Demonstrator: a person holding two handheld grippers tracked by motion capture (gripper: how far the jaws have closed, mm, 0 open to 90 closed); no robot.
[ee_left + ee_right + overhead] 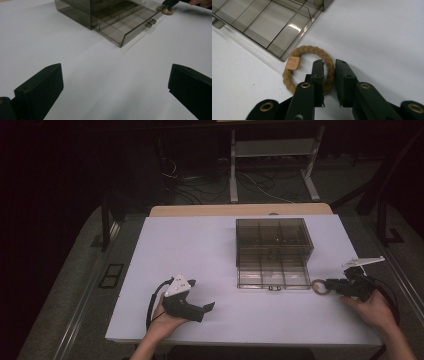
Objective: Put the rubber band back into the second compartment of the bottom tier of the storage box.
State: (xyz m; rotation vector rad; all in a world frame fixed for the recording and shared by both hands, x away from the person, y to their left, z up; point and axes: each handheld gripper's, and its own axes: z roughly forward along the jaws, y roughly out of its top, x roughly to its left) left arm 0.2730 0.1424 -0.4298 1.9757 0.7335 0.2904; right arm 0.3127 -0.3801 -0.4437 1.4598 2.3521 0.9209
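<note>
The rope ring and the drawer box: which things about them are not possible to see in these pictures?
- rope ring: the right gripper straddles the cord; actual pressing is hidden by its jaws.
- Ring's tag, right gripper view: print too small to read.
- drawer box, high view: contents dark, unclear.
- open drawer: cut off by the frame edge.

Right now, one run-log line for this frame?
right gripper: jaws astride rope ring, nearly pinched | ring: flat on table, beside open drawer corner | left gripper: open, idle
</note>
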